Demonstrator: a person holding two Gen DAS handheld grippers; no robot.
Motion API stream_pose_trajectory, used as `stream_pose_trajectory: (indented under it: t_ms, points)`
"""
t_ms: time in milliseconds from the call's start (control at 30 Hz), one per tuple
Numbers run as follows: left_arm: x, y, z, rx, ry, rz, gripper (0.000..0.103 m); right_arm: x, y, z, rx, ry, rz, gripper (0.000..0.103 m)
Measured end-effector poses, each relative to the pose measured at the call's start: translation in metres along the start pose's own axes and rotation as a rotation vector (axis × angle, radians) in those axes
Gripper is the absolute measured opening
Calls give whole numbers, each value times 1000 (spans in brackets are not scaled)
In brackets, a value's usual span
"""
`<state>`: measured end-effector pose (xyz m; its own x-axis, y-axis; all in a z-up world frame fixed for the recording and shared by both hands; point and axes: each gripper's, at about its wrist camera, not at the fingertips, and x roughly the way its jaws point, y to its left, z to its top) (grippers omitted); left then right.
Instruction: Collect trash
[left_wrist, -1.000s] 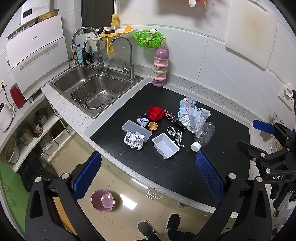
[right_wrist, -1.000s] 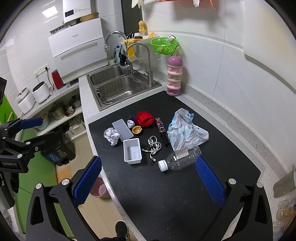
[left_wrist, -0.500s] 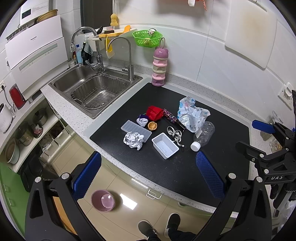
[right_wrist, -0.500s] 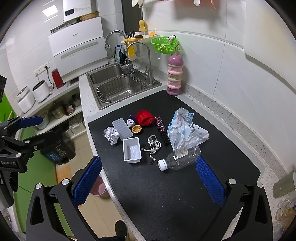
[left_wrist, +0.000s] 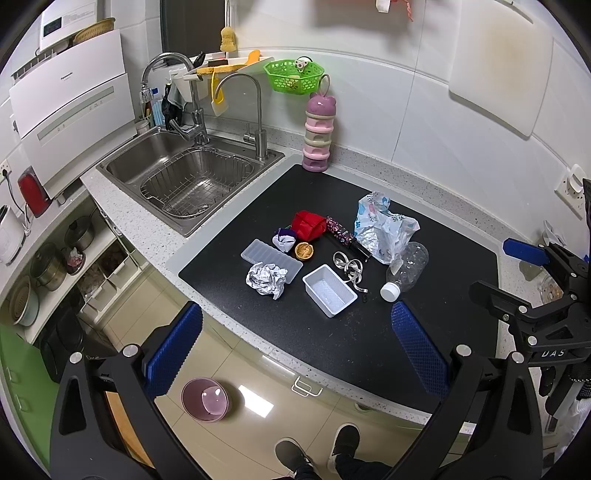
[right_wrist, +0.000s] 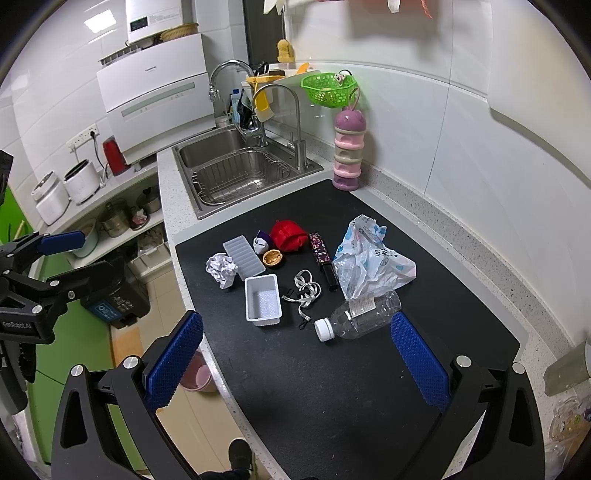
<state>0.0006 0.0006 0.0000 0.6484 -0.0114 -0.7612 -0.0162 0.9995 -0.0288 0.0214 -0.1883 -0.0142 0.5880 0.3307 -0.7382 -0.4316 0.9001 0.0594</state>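
On dishwasher (right_wrist: 155, 88): "Panasonic". Bottle (right_wrist: 360, 314) lying btwn right gripper (right_wrist: 295, 354) fingers, untouched; left gripper (left_wrist: 295, 345) likewise spread wide, empty.

- The left gripper (left_wrist: 295, 347) hangs above the tabletop (left_wrist: 140, 218) edge, jaws wide apart, holding nothing.
- On the black mat (left_wrist: 295, 332) lie a foil ball (left_wrist: 266, 278), an ice tray (left_wrist: 269, 260), a white tub (left_wrist: 330, 290), a clear bottle (left_wrist: 408, 271) on its side, and a plastic bag (left_wrist: 382, 227).
- The foil ball touches the ice tray.
- A sink (left_wrist: 188, 177) sits left of the mat.
- The right gripper (left_wrist: 498, 269) shows at the right edge, jaws parted.
- A pink bin (left_wrist: 205, 398) stands on the floor.
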Motion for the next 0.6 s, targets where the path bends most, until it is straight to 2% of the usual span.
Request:
stream_pose_trajectory:
  t_ms: [600]
  points:
    - [5, -3, -3, 1, 0, -1, 100, 1, -1, -1, 0, 0, 0, 98]
